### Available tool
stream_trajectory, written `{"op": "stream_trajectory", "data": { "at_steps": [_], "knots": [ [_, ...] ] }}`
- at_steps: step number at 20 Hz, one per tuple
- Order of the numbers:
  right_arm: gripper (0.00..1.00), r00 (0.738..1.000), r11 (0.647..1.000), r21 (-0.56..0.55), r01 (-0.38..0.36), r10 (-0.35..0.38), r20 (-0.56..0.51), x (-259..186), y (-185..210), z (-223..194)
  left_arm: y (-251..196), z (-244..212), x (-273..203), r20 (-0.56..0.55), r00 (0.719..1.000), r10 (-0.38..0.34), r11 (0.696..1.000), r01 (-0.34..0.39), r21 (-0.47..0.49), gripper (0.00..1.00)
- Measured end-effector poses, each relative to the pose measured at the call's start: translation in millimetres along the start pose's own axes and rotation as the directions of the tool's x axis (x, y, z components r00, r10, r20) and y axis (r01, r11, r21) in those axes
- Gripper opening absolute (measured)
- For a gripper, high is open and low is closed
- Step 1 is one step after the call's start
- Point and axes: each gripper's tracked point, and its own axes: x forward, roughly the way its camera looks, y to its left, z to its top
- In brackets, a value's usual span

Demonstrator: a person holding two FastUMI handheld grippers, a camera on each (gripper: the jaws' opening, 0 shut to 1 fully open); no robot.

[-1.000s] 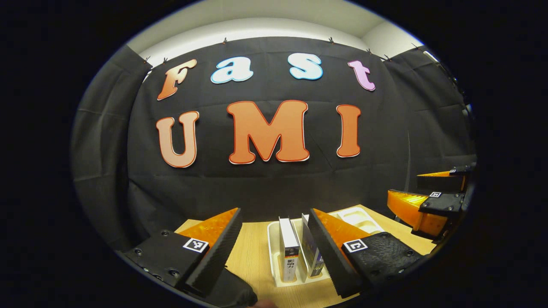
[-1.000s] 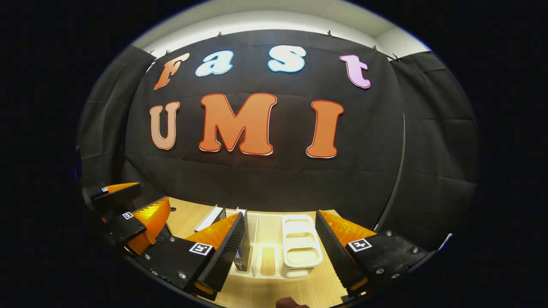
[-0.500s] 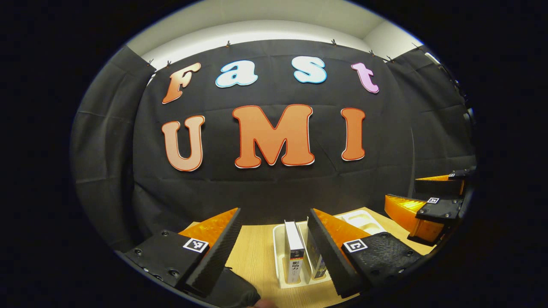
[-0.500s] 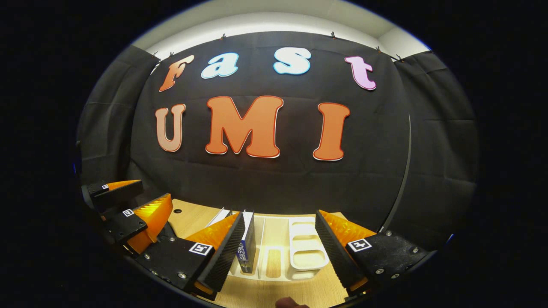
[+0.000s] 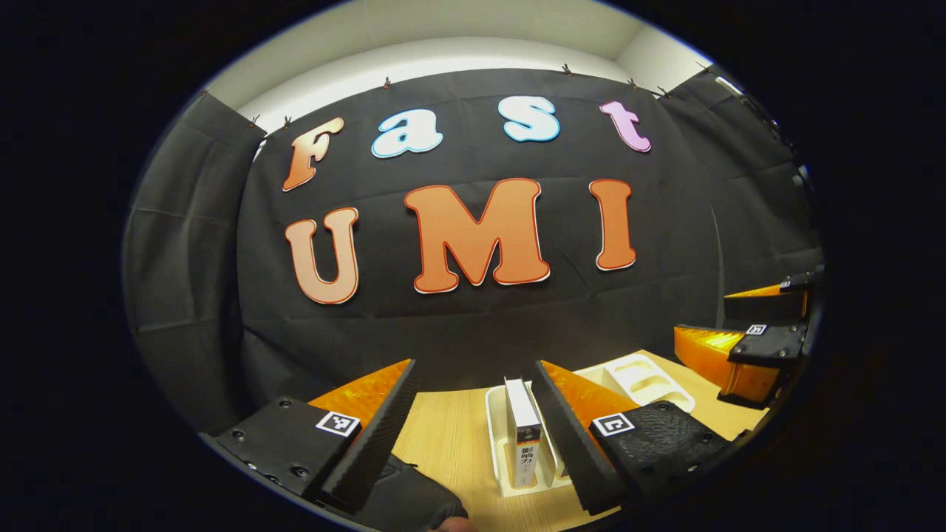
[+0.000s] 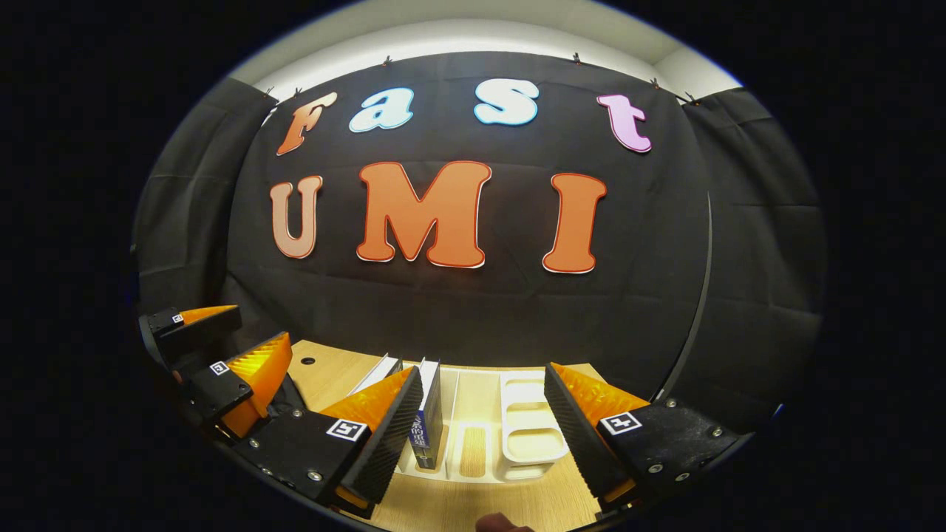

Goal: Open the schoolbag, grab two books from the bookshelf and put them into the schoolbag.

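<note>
Tabletop (image 5: 443, 443) lay under both sets of jaws. Bookshelf (image 6: 517, 443) sat ahead betw. right gripper (image 6: 480, 421) jaws, wide open, empty. Left gripper (image 5: 473, 421) also wide open, empty; white book (image 5: 523, 436) upright just inside its right jaw. Dark book (image 6: 427, 428) beside right gripper's left jaw. Step prob. book pickup; next needs jaws straddling a spine.

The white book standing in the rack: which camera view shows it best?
The left gripper view: the white book stands upright in the rack, spine facing the camera, between the open fingers. In the right gripper view it leans at the rack's left end, mostly hidden behind a finger.
</note>
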Motion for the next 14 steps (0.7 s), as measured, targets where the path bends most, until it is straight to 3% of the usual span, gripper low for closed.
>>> {"op": "stream_trajectory", "data": {
  "at_steps": [8,14],
  "knots": [
    [0.98,1.0,1.0,-0.004,0.004,-0.004,0.016,10.2,-14.1,1.3,3.0,-35.3,-9.8,-0.06,0.997,0.038,0.991,-0.03,0.133,0.99],
    [0.98,0.999,1.0,-0.018,-0.022,0.023,0.023,16.8,-19.9,0.0,8.9,-84.8,-22.9,-0.15,0.986,0.073,0.961,-0.03,0.273,0.99]
  ]
}}
